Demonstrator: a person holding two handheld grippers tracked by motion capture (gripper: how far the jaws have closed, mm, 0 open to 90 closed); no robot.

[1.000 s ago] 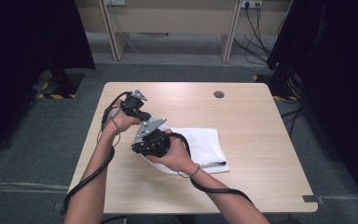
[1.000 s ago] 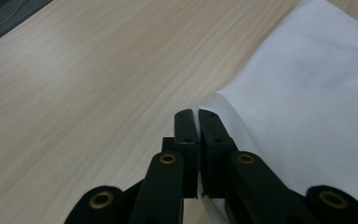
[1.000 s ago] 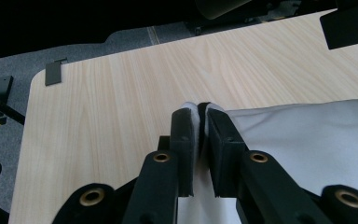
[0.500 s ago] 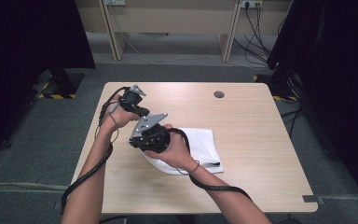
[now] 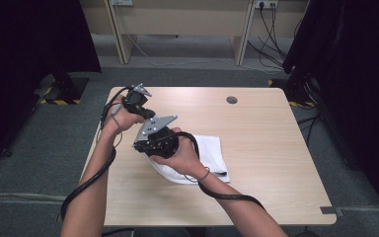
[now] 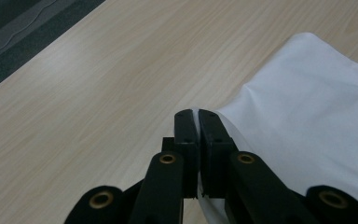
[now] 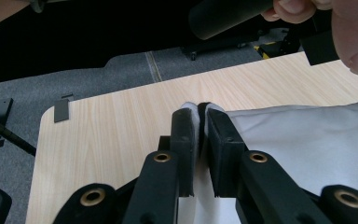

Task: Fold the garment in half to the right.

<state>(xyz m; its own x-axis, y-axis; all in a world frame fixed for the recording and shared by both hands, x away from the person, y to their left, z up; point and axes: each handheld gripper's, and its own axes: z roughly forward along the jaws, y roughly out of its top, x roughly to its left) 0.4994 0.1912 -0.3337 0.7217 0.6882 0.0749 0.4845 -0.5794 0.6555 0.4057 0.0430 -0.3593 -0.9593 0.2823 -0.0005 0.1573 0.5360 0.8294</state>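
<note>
A white cloth (image 5: 205, 150) lies on the light wooden table (image 5: 266, 148), its left edge lifted by both grippers. In the high view my left gripper (image 5: 137, 104) is held above the table's left part, with my right gripper (image 5: 152, 140) just in front of it. My left gripper (image 6: 196, 122) is shut on a thin edge of the cloth (image 6: 307, 112), which spreads to the right. A fold of the cloth (image 7: 307, 140) is also pinched where my right gripper (image 7: 198, 116) is shut. The other hand (image 7: 349, 32) shows at the upper right of the right gripper view.
A small round grommet (image 5: 232, 99) sits near the table's far edge. Black cables trail from both grippers along the forearms. Grey floor surrounds the table, with desk legs and wires beyond it. A grey tab (image 7: 61, 109) sits at the table corner.
Both grippers have moved a little to the left and away from the person, drawing the cloth's left edge up with them. Both stay shut on it.
</note>
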